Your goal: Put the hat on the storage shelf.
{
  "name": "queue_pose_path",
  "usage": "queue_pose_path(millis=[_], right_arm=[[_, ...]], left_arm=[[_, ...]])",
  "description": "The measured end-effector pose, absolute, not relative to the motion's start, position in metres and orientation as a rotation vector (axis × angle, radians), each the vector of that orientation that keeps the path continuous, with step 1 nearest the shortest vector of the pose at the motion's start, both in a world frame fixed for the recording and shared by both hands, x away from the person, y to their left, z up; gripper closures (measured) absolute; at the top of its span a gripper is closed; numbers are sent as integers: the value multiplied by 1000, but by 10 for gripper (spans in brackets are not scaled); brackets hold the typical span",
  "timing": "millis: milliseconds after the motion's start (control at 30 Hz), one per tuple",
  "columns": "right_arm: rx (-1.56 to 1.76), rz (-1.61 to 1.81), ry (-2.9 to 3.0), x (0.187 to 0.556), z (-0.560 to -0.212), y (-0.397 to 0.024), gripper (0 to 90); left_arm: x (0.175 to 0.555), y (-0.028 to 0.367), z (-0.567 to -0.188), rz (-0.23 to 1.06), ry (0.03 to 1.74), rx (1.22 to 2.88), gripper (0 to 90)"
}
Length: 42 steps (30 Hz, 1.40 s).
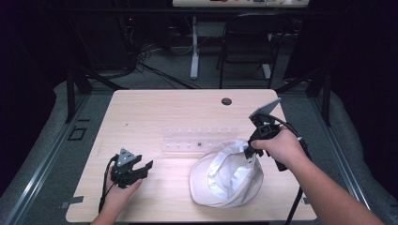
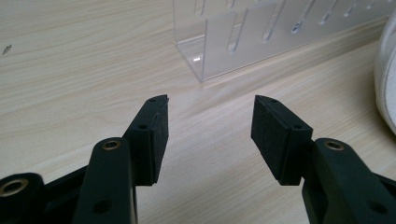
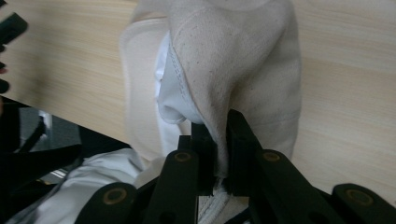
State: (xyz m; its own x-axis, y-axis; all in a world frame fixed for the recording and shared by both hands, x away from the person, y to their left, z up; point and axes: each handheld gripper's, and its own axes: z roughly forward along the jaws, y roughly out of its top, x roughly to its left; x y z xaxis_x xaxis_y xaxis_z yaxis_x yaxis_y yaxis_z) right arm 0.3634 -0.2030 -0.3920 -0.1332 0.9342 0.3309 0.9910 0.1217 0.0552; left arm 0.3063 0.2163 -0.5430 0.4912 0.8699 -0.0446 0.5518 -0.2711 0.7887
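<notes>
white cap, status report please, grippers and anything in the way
Right hand-held gripper shut on white cap rim. Left hand-held gripper open, nothing between its jaws. Clear plastic rack just behind the cap.

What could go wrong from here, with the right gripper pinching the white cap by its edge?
The right gripper pinches only a thin fold of the white cap, so the fabric might slip out. The hanging cap could brush the clear rack close behind it. The left gripper stands open and apart, giving no support.
</notes>
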Motion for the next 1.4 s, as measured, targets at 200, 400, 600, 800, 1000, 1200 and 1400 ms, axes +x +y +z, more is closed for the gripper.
queue_pose_path(millis=[200,400,600,800,1000,1200,1400], right_arm=[[-1878,-430,-2164,362,-382,-202,840],[-1855,-468,-2155,359,-372,-200,840],[-1840,-506,-2128,357,-360,-201,840],[-1837,-519,-2131,357,-347,-206,840],[-1876,-554,-2119,358,-334,-209,841],[-1905,-591,-2100,359,-319,-211,841],[-1901,-626,-2091,363,-308,-208,842]], left_arm=[[306,216,-542,521,1172,1958,466],[306,216,-542,522,1168,1963,466],[305,216,-543,523,1169,1961,466],[305,216,-543,522,1172,1959,466],[305,214,-543,519,1168,1965,466],[304,210,-542,516,1156,1964,465],[301,205,-540,513,1131,1972,463]])
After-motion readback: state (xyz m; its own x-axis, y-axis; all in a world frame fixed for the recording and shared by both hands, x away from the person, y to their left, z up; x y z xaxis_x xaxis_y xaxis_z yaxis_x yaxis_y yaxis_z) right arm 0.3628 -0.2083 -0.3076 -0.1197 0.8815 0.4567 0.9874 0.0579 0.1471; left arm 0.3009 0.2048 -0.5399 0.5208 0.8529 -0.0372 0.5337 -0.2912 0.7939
